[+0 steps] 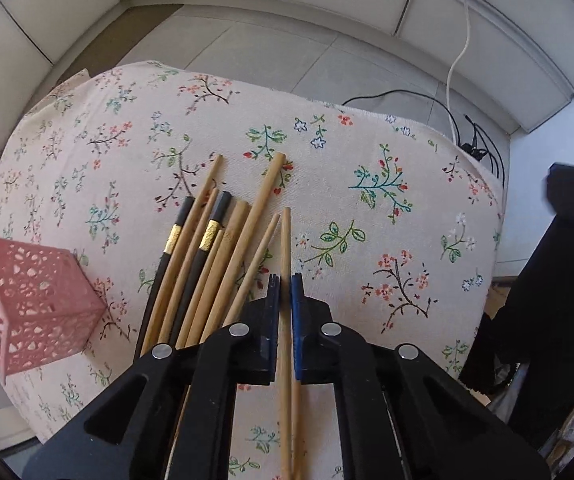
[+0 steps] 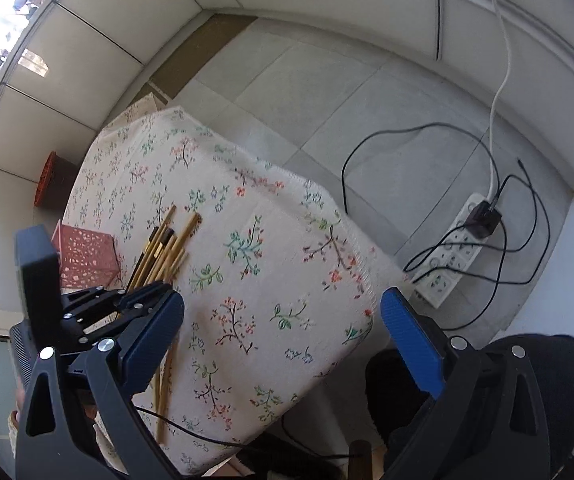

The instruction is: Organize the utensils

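On the table's left edge: your pink perforated basket [image 1: 35, 304] stands, seen tilted in the left wrist view, with its nearest corner just beside the pile.
Carrier: you are working on a table under a floral tablecloth [image 1: 387, 216]; its far edge and right corner drop off to tiled floor.
Pile: your loose chopsticks [image 1: 223, 256] lie fanned just right of the basket, toward the near-left part of the table, tips pointing to the far edge.
Pile make-up: you have several bamboo sticks and two black chopsticks with gold bands [image 1: 207, 240], overlapping one another.
Held piece: one bamboo chopstick [image 1: 285, 264] sits at the right side of the pile, running straight out between your left fingers.
Left gripper [image 1: 285, 284]: you have its fingers clamped on that bamboo chopstick, pads pressed against both of its sides; whether the stick is clear of the cloth cannot be told.
Second stick: another thin bamboo stick shows just beside the held one, below the pads; whether it is gripped cannot be told.
Right gripper [image 2: 283, 304]: you hold it over the table's near-right part with the blue-padded fingers [image 2: 155, 332] spread wide apart, nothing between them.
Floor past the right edge: a white power strip [image 2: 451, 256] lies with black cables [image 2: 367, 148] plugged in and looping round it.
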A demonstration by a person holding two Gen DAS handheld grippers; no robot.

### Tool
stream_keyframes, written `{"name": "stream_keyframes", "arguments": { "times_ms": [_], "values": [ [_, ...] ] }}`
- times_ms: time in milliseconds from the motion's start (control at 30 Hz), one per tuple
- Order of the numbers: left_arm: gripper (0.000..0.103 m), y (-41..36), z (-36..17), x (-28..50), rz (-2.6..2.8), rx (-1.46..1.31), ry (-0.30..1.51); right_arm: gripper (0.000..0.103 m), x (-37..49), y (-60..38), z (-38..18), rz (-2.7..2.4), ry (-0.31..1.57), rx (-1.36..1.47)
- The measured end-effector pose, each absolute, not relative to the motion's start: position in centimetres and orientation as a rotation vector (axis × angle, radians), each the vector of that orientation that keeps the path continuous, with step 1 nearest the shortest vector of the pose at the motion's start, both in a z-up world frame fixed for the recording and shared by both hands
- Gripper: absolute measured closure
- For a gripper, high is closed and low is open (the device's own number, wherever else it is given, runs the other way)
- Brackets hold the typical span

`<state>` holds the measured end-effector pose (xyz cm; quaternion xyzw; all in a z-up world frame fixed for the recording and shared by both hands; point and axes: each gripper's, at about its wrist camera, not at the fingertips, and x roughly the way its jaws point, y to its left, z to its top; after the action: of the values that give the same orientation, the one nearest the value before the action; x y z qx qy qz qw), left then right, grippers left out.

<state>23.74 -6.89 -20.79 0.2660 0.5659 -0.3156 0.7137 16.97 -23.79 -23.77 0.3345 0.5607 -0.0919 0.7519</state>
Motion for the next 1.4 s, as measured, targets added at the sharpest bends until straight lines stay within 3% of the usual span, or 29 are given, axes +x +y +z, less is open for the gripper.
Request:
{"name": "stream_keyframes", "arguments": {
  "times_ms": [200, 333, 433, 500, 633, 700, 767, 867, 1067, 1400],
  "values": [
    [0.098, -0.6, -13.3, 21.1, -0.628, 0.45, 1.092, 0.009, 19.4, -17.8, -25.5, -0.174, 1.323, 0.564],
    [0.098, 2.4, -9.4, 18.2, -0.556, 0.354, 0.973, 0.026, 20.5, -14.0, -27.6, -0.145, 1.469, 0.473],
    [0.098, 3.9, -7.3, 15.7, -0.514, 0.292, 0.89, 0.03, 20.2, -12.2, -28.8, -0.184, 1.513, 0.414],
    [0.098, 4.6, -6.4, 14.5, -0.495, 0.248, 0.85, 0.04, 20.1, -10.8, -29.9, -0.2, 1.549, 0.392],
    [0.098, 5.8, -5.0, 12.8, -0.46, 0.192, 0.789, 0.041, 19.7, -8.2, -30.0, -0.311, 1.461, 0.289],
    [0.098, 6.4, -4.5, 12.3, -0.448, 0.171, 0.769, 0.054, 19.5, -7.1, -29.9, -0.302, 1.418, 0.263],
    [0.098, 6.9, -4.3, 12.1, -0.433, 0.152, 0.757, 0.086, 19.6, -6.3, -29.7, -0.283, 1.402, 0.266],
    [0.098, 7.5, -4.4, 11.5, -0.419, 0.133, 0.747, 0.095, 19.7, -6.6, -30.2, -0.217, 1.377, 0.367],
    [0.098, 8.7, -4.4, 11.0, -0.367, 0.077, 0.744, 0.098, 19.7, -9.5, -29.1, -0.081, 1.29, 0.559],
    [0.098, 9.1, -2.5, 11.1, -0.299, -0.018, 0.728, 0.098, 17.1, -12.2, -17.5, 0.09, 1.08, 0.491]
  ]
}}
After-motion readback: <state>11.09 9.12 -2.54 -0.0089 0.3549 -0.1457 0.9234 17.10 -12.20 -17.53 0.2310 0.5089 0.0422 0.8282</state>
